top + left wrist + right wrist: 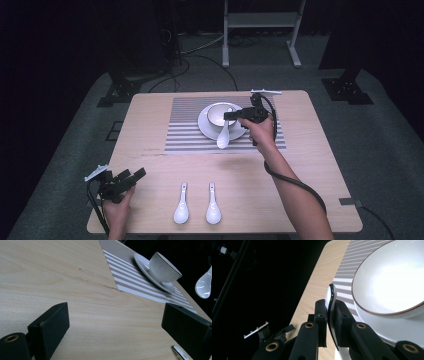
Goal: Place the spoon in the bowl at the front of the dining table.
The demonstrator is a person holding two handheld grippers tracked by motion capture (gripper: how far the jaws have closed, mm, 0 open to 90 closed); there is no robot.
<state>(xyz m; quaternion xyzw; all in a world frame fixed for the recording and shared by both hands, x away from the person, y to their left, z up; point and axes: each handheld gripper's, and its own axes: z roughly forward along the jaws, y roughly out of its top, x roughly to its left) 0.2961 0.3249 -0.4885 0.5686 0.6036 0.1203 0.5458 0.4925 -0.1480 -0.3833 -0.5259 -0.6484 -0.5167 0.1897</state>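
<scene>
A white bowl (218,114) sits on a white saucer (207,129) on a striped placemat (185,132). My right gripper (229,116) is shut on the handle of a white spoon (223,135), whose scoop hangs down over the saucer's front edge. In the right gripper view the spoon handle (331,305) is pinched between the jaws, beside the bowl (392,277). My left gripper (135,177) stands open near the table's front left corner, nothing between its jaws. The left gripper view shows the bowl (163,268), saucer (142,262) and hanging spoon (203,285) far off.
Two more white spoons (182,205) (213,205) lie side by side near the front edge of the wooden table (150,165). A white stand (260,30) and cables are on the floor behind the table.
</scene>
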